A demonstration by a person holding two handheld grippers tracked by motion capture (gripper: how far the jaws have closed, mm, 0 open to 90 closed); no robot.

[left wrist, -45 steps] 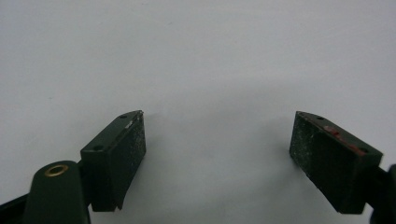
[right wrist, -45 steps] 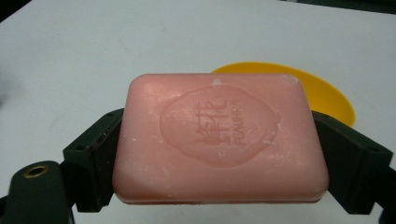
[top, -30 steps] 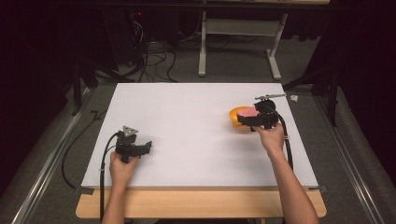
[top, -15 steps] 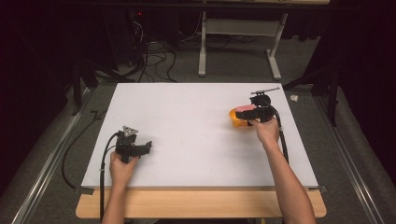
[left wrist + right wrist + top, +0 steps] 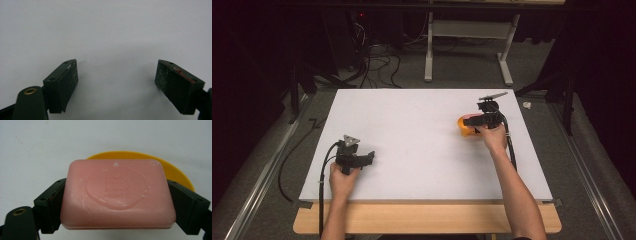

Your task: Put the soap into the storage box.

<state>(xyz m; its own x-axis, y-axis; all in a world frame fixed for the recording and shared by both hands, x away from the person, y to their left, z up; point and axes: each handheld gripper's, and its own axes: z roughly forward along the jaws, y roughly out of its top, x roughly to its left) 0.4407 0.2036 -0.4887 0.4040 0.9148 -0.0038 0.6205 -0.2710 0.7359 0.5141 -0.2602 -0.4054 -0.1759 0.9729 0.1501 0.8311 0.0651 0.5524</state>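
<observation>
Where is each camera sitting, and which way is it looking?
High view: above the person's side, looking forward and down at the white table; both forearms and hands show.
Left gripper view: rides the left gripper, looking along its open jaws at bare table.
Right gripper view: rides the right gripper, jaws clamping the pink soap over the yellow dish.
All share the table.

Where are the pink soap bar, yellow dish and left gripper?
pink rectangular soap bar [image 5: 117, 195], right gripper view, embossed top face.
yellow round plastic dish [image 5: 178, 173], right gripper view, bare rim.
left gripper [image 5: 116, 80], left gripper view, between open fingers.
</observation>
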